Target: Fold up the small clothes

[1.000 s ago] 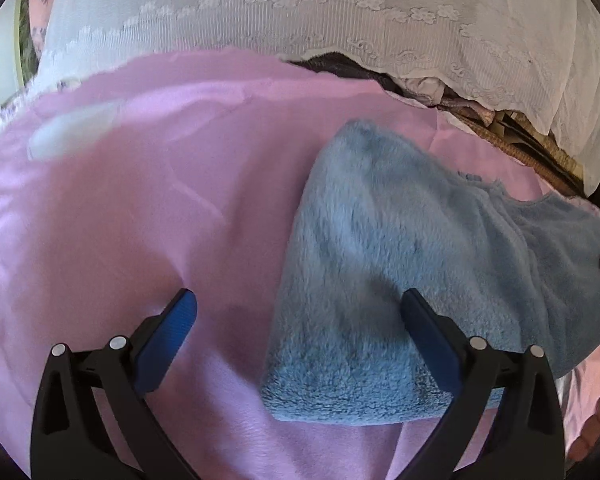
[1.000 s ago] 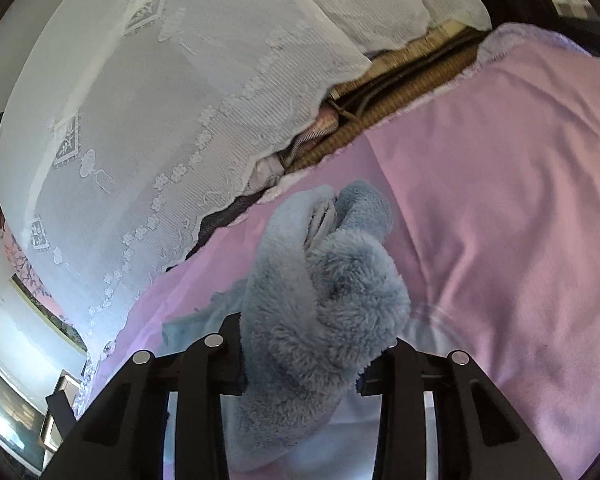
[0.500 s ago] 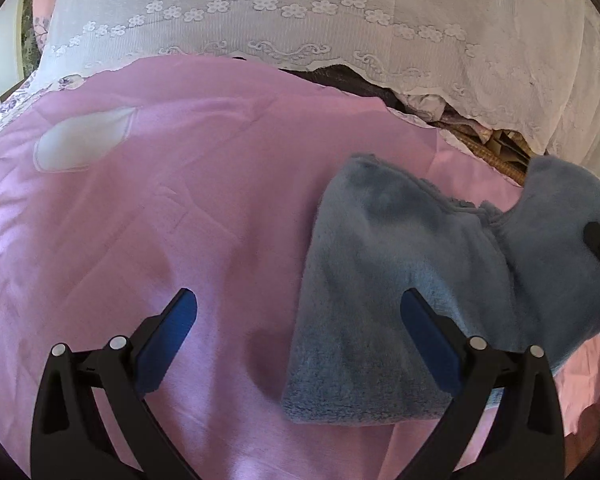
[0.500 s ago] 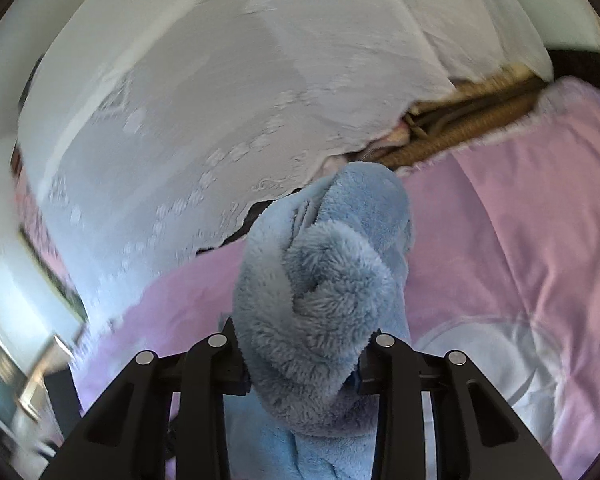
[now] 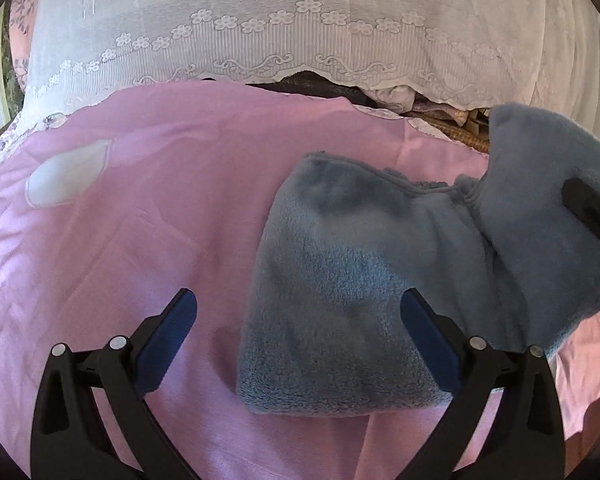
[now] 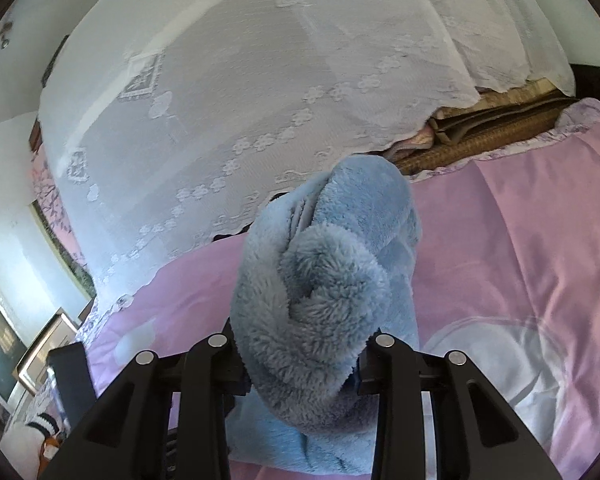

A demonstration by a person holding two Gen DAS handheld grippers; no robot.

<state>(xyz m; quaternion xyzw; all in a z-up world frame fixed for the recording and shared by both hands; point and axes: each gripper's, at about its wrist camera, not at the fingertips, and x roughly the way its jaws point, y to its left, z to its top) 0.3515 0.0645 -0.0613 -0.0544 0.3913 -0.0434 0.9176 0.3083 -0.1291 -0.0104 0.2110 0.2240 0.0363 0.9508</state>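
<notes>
Right claw [image 6: 300,364] lifted fleece garment [image 5: 340,280] end higher, clamped on bunched fabric. Left claw [image 5: 300,336] wide, empty, garment's folded part ahead on pink bedsheet [image 5: 140,220].

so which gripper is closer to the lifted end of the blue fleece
Right. The right gripper has its jaws clamped on the lifted end of the blue fleece; the left gripper hangs open above the folded part.

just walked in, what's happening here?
A person with two handheld grippers is folding a fluffy blue fleece garment on a pink bedsheet. The right gripper is clamped on a bunched part of it, lifted off the sheet. The left gripper hovers open over the flat part, holding nothing.
</notes>
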